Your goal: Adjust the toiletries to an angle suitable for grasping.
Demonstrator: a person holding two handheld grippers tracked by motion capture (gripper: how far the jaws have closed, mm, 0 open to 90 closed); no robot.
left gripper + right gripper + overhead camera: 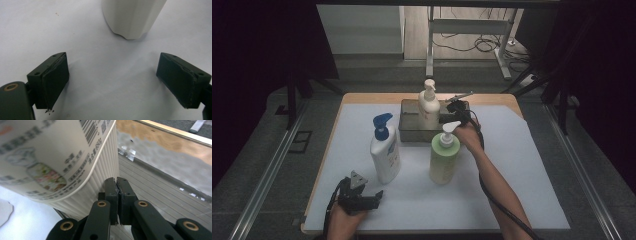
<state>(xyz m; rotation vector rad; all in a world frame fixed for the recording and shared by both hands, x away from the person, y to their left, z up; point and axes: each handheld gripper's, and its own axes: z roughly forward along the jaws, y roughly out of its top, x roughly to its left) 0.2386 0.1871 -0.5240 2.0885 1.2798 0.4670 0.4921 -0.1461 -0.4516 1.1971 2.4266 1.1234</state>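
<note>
A cream pump bottle [429, 107] stands in a metal tray [408, 134] at the back of the table. My right gripper [457, 106] is at the bottle's right side, inside the tray. In the right gripper view its jaws [117, 180] are shut together with nothing between them, right beside the ribbed lower wall of the cream bottle [50, 157]. My left gripper [378, 196] rests near the front left, open and empty [112, 63]. It faces the base of a white bottle [132, 17] with a blue pump [385, 150].
A green bottle [444, 160] with a white pump stands mid-table, just in front of the tray and close to the right forearm. A white mat [522, 170] covers the table. The tray's shiny far wall [165, 162] rises beyond the right jaws.
</note>
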